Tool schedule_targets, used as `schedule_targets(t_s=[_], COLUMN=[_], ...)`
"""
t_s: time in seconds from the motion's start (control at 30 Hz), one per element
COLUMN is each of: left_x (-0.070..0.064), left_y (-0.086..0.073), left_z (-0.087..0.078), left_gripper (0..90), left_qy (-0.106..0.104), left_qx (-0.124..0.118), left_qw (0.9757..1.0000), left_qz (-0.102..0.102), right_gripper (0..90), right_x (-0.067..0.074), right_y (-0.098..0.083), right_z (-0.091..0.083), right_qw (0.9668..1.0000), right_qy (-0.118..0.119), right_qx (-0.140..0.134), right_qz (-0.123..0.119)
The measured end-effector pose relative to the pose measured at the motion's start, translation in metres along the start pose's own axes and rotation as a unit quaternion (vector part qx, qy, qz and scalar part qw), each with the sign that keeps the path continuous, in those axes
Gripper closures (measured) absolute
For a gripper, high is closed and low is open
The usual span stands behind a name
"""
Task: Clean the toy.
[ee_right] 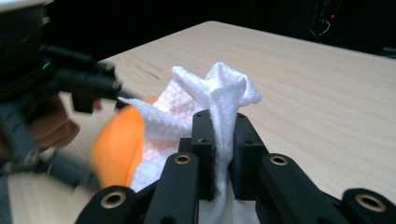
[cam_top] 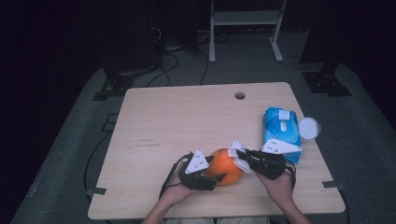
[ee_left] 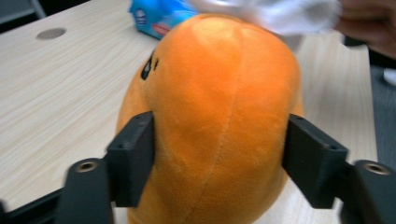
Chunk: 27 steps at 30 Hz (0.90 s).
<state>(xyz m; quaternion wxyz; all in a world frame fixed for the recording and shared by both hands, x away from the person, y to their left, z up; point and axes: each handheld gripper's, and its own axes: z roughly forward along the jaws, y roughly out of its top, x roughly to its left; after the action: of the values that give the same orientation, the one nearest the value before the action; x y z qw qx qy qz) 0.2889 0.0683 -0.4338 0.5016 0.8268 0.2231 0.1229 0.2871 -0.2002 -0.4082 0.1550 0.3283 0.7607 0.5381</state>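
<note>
An orange plush toy sits near the front edge of the wooden table. My left gripper comes at it from the left, and its two black pads press into the toy's sides. My right gripper is shut on a crumpled white tissue. It holds the tissue against the toy's upper right side. The left gripper appears blurred at the left of the right gripper view.
A blue pack of wipes lies at the table's right side, with a round white lid beside it at the edge. A cable hole sits near the far edge. Dark floor, cables and stands surround the table.
</note>
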Motion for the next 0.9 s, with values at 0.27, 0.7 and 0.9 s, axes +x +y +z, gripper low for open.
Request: schedule_targets(t_s=[0.27,0.7,0.9], left_x=[-0.007,-0.016,-0.007], left_y=[-0.002,-0.004,-0.004], left_z=[0.004,0.004,0.000], left_gripper=[30.8,30.2,31.0], left_qy=[0.001,-0.005,0.004], left_qx=[0.001,0.008,0.004], left_qw=[1.0000,0.9976,0.9997], left_qz=[0.006,0.069,0.026], right_gripper=[81.1,81.2,81.4], right_x=[0.034,0.002,0.001], right_y=[0.006,0.007,0.002], right_z=[0.005,0.009,-0.001], right_qw=[0.9976,0.9997,0.9996], right_qy=[0.039,0.023,0.023], right_qx=[-0.005,0.010,0.013], right_qz=[-0.057,-0.009,-0.006])
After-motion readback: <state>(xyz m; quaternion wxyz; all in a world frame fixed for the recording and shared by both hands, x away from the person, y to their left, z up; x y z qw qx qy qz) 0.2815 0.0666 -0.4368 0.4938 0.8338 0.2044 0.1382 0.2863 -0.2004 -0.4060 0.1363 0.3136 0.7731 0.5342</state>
